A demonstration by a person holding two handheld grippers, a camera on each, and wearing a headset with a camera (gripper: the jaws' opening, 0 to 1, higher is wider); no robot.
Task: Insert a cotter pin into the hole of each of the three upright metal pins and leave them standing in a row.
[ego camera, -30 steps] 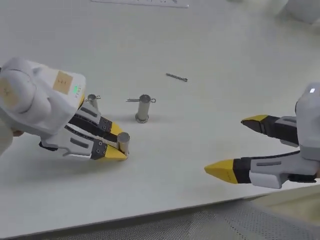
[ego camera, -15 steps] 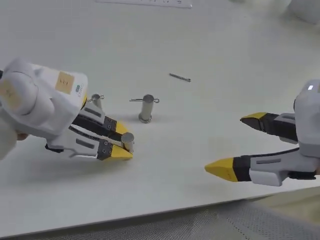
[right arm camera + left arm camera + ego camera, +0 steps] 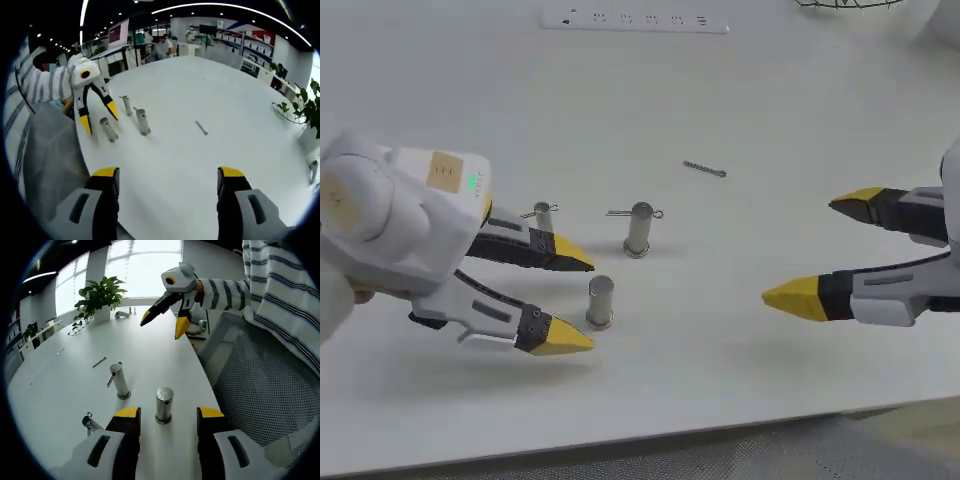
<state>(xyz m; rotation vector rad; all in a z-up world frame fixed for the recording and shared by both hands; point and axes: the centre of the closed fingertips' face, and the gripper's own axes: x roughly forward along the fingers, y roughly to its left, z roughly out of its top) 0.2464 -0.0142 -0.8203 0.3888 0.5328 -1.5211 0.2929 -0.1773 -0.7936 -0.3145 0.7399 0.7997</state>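
Lower left on the surface (image 3: 750, 90), the left claw (image 3: 584, 303) gapes empty around the bare pin (image 3: 601, 300); the open, empty right claw (image 3: 800, 250) should pinch the loose cotter pin (image 3: 705, 169) by its head.

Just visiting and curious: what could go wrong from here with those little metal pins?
The bare pin stands loose between the jaws of the open left gripper; a sideways nudge might topple it. The loose cotter pin lies flat and thin on the table, so the open right gripper may struggle to pinch it.
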